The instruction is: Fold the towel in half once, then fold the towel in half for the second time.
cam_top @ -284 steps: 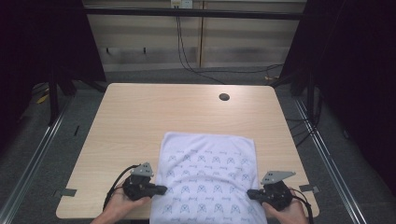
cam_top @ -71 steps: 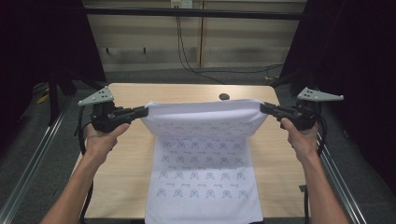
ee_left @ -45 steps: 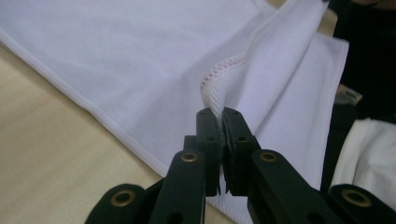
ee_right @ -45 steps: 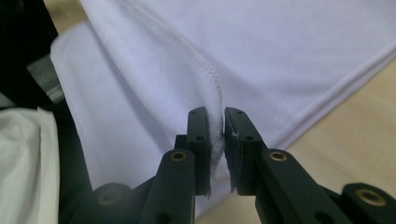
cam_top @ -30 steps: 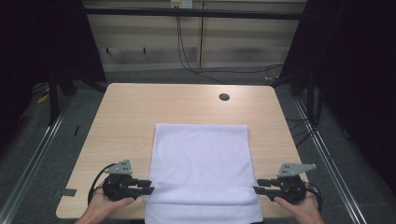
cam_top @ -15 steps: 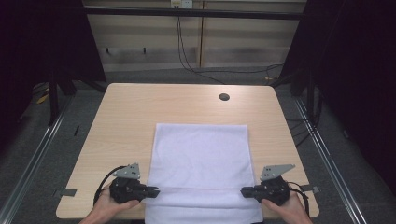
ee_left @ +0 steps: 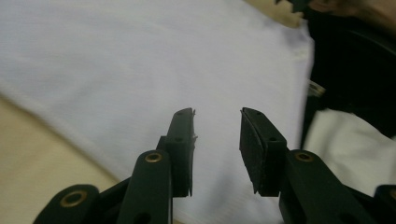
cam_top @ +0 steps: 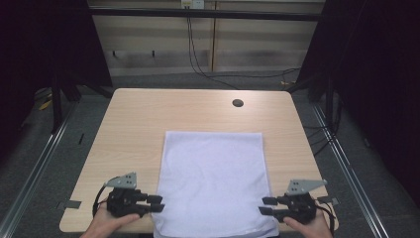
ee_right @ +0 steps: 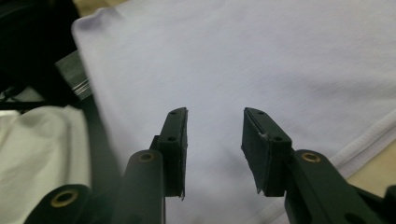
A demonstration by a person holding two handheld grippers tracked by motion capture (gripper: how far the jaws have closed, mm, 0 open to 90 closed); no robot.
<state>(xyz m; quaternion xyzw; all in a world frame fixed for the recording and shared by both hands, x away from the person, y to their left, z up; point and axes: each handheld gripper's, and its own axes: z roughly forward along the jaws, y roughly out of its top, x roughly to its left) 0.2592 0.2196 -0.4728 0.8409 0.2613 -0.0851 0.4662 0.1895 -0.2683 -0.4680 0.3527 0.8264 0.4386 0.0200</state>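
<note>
While white cloth (cam_top: 214,183) lies flat on near half of wooden table (cam_top: 133,124), its near edge hanging over table's front, we note both grippers beside its near corners. Left gripper (cam_top: 154,203) at cloth's left edge, jaws parted, nothing between them; in left gripper view (ee_left: 217,140) we see cloth surface beyond pads. Right gripper (cam_top: 266,206) at right edge, jaws likewise apart and empty; hem visible in right gripper view (ee_right: 215,140). Dark round hole (cam_top: 237,103) near table's far edge, well apart from cloth.
</note>
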